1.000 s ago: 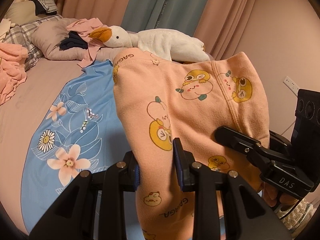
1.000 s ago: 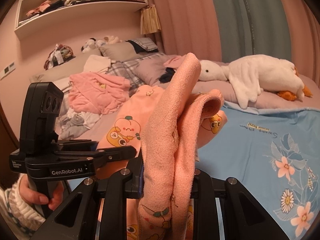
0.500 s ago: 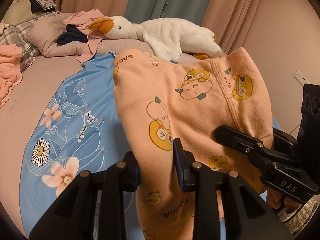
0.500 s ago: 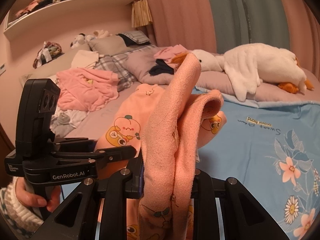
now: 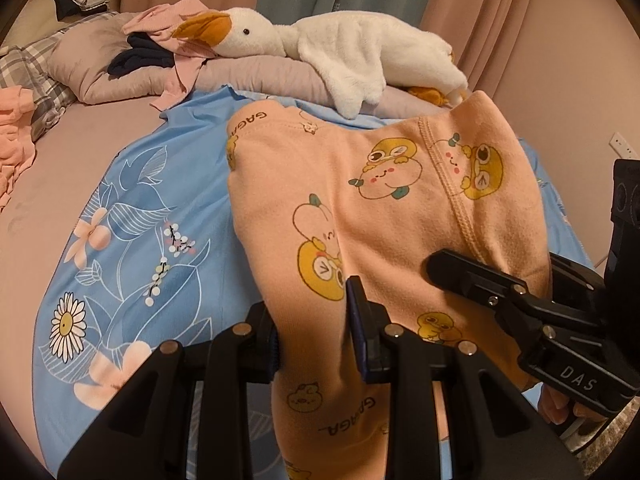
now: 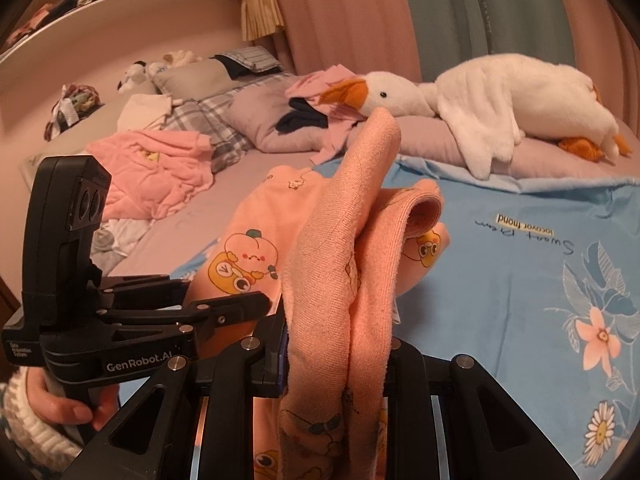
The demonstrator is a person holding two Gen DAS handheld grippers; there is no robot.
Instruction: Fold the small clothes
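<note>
1. The peach cartoon-print garment (image 5: 400, 208) hung between both grippers above the blue floral sheet (image 5: 132, 220) on the bed.
2. The left gripper (image 5: 316, 332) had its jaws clamped on one edge; the right gripper (image 6: 336, 344) pinched a bunched fold.
3. Since a second earlier, both had sunk nearer the plush goose (image 5: 344, 48).
4. Only the right view showed the pink clothes pile (image 6: 156, 172) and the wall shelf (image 6: 120, 16).

Both wrist views look close along their jaws, angled down over the bed (image 5: 100, 140). Shared: goose (image 5: 360, 44) (image 6: 500, 96), pink cloth (image 5: 380, 208) (image 6: 344, 240), curtains (image 5: 460, 0) (image 6: 340, 20).
</note>
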